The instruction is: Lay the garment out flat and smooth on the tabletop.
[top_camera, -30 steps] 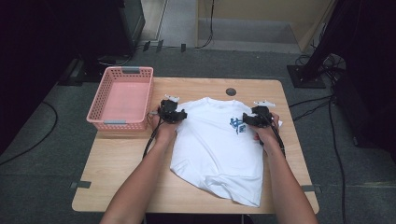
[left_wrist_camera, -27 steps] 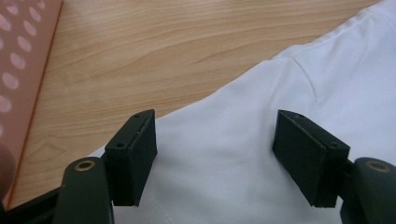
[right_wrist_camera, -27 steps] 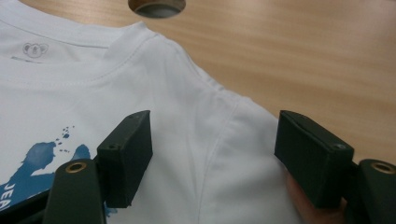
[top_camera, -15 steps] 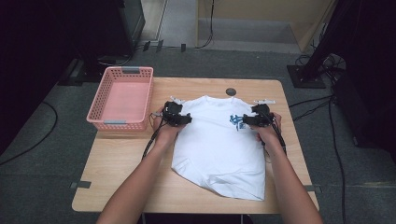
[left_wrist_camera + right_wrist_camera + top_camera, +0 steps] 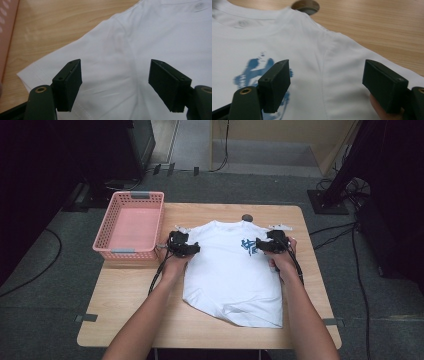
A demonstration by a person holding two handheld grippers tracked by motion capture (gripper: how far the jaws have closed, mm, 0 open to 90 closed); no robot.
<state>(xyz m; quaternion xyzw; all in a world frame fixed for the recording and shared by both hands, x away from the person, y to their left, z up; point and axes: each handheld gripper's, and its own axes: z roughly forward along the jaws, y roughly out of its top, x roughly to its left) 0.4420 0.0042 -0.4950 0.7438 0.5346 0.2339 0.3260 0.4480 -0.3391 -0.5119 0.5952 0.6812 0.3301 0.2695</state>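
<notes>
White T-shirt [image 5: 230, 270] lies flat, front up, mid-table, collar at 12 o'clock, hem at 6; left gripper [image 5: 115, 87] jaws spread wide over its shoulder and sleeve seam, nothing between them; right gripper [image 5: 325, 87] jaws likewise released, straddling the other shoulder seam, blue print [image 5: 259, 72] at its 9 o'clock; wooden table [image 5: 125, 305], light grain, round hole [image 5: 305, 6] just beyond collar; pink lattice plastic basket [image 5: 131, 225] at table's 10 o'clock; grey carpet floor [image 5: 45, 295], cables; cotton smooth, faint creases near hem.
</notes>
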